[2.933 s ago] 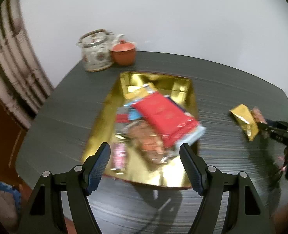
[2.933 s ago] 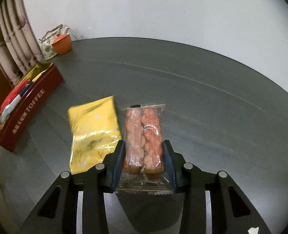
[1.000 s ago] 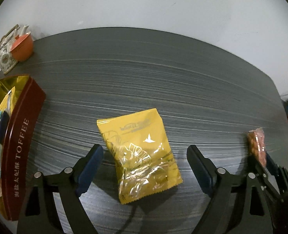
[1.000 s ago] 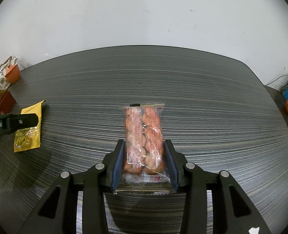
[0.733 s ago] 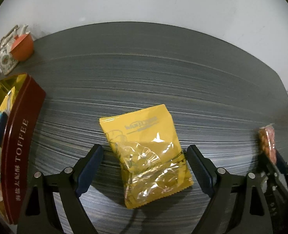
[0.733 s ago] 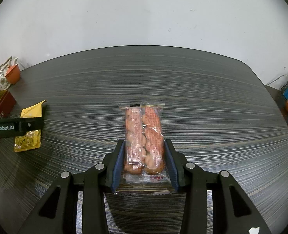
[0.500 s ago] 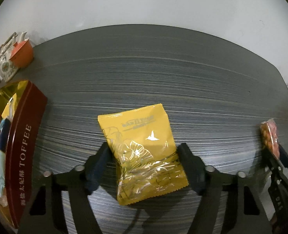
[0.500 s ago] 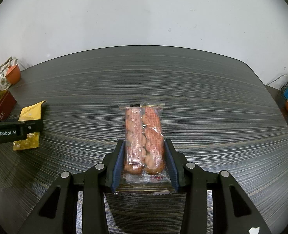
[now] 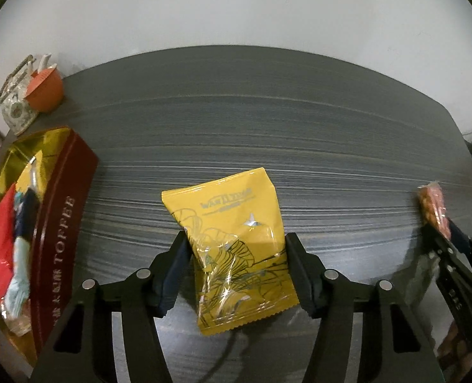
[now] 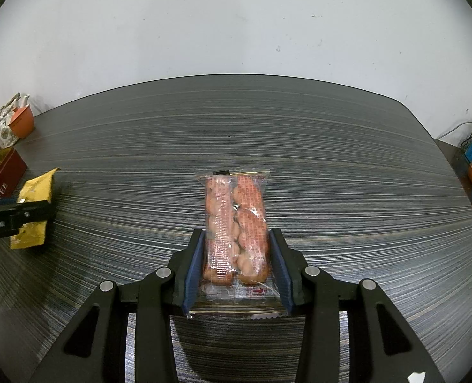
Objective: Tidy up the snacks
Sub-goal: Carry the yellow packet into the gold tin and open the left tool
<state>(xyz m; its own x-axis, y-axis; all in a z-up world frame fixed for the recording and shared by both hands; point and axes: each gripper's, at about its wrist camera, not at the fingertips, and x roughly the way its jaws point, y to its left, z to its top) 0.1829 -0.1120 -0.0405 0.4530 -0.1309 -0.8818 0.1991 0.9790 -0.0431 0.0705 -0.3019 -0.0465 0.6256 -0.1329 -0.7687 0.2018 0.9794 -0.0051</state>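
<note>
The snacks were partly sorted: several wrapped ones, a red pack [image 9: 1, 239] among them, already lay inside the toffee tin [image 9: 65, 223], while two packets remained outside it on the bench [image 9: 267, 121], each between the fingers of a tool. By that showing, the job was well under way but not done; both packets had yet to reach the tin.

The yellow packet [image 9: 236, 252] lay flat on the bench, to the right of the tin and well apart from it. The left tool [image 9: 237, 273] had just been closing around it, and its pads now touched the packet's two long edges, pinching it. The packet's long axis ran away from the tool with a slight lean to the left at its top, the printed name towards the far end and the crimped seam nearest the tool.

The clear packet of reddish snacks [image 10: 236, 223] sat further right of the tin, beyond the yellow one. The right tool [image 10: 236, 266] was pinching it across its narrow width near its near end. Its long axis pointed straight away from the tool, towards the far edge of the bench; whether it rested on the bench or was raised off it could not be told.

A teapot [image 9: 15, 108] and an orange cup [image 9: 46, 86] stood behind the tin.
</note>
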